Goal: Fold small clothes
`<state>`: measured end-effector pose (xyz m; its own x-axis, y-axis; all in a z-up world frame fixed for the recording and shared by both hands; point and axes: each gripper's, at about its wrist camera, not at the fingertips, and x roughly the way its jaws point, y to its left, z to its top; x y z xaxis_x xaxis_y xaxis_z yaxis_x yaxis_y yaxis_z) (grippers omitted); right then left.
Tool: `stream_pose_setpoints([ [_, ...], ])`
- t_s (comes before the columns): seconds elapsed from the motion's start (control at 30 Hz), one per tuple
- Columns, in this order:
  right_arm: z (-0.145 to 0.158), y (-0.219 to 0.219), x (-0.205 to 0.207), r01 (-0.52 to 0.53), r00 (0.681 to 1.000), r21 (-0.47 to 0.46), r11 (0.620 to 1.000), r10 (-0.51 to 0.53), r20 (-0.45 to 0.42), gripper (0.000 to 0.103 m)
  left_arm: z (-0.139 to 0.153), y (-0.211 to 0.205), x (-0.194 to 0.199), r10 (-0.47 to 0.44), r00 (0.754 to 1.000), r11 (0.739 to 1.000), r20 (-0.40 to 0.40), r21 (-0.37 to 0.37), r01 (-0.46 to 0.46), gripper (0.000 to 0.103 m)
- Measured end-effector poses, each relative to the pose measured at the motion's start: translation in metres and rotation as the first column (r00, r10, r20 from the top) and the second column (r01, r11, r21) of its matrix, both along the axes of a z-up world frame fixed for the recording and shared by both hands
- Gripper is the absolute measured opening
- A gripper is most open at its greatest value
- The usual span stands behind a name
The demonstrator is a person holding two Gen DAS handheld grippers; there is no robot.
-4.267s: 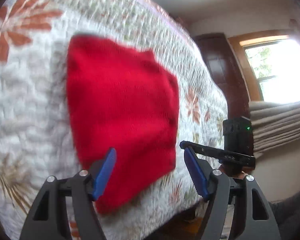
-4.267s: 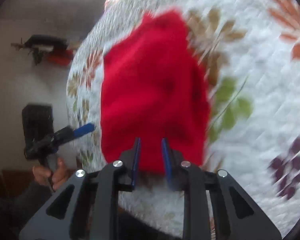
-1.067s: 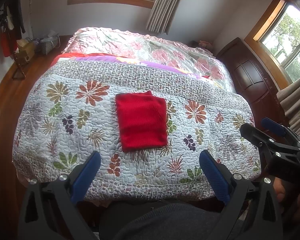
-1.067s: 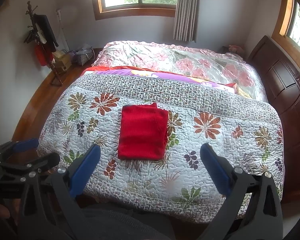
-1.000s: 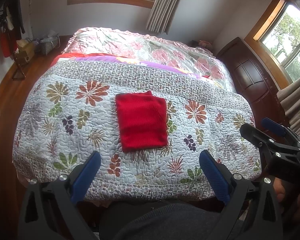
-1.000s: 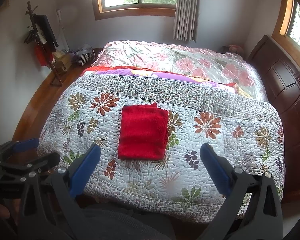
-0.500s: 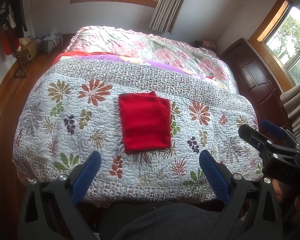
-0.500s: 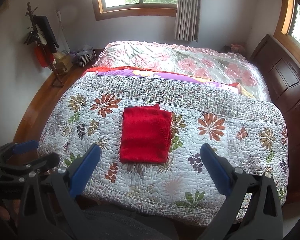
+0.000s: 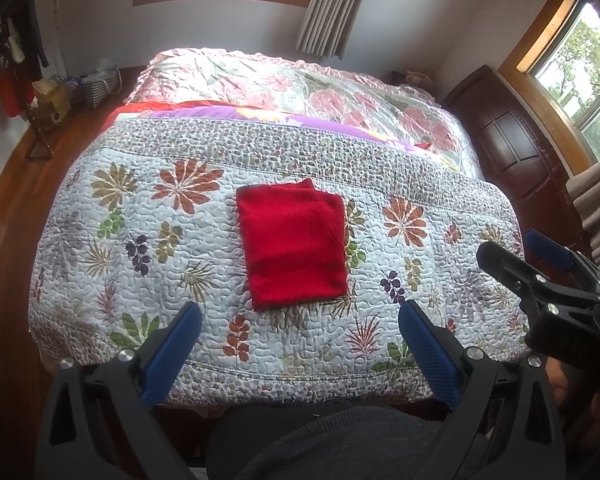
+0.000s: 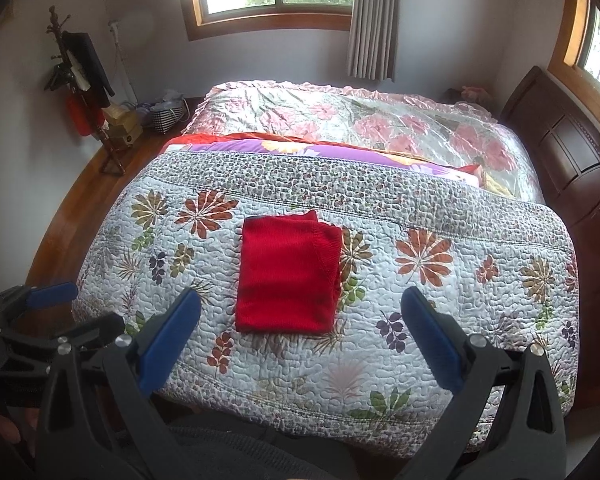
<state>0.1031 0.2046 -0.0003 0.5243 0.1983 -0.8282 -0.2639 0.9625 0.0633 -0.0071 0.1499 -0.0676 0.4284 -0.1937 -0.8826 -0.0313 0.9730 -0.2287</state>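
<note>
A red knitted garment (image 9: 294, 244) lies folded into a neat, slightly upright rectangle on the flowered quilt (image 9: 148, 240) that covers the near part of the bed (image 10: 380, 128). Its surface is flat and smooth, with a fine ribbed weave and one diagonal seam running across the right half. At the far edge a second layer peeks out as a small raised corner, so the fold is not perfectly square there. The garment sits near the middle of the quilt, between an orange flower on its left and another on its right, and well clear of the quilt's near edge. In the right wrist view the same garment (image 10: 288, 274) shows the same shape, with its right edge a little thicker where the layers stack.

No brand, label or writing can be read on anything here.

The left claw (image 9: 300, 338) is spread wide, its blue fingers (image 9: 172, 350) far apart and empty, hanging in the air short of the bed and touching nothing. The right claw (image 10: 302, 332) is likewise spread wide and holds nothing, well apart from the garment. Each claw shows at the edge of the other's view, held off to the side of the bed.
</note>
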Motion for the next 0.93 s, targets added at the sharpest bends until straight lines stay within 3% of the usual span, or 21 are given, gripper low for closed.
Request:
stream_pose_setpoints([
  [0.93,-0.005,0.008,0.016,-0.023,0.999,-0.016,1.000,0.022,-0.024,0.100,-0.006,0.001,0.014,0.003,1.000,1.000,-0.019,0.019,-0.002,0.099],
])
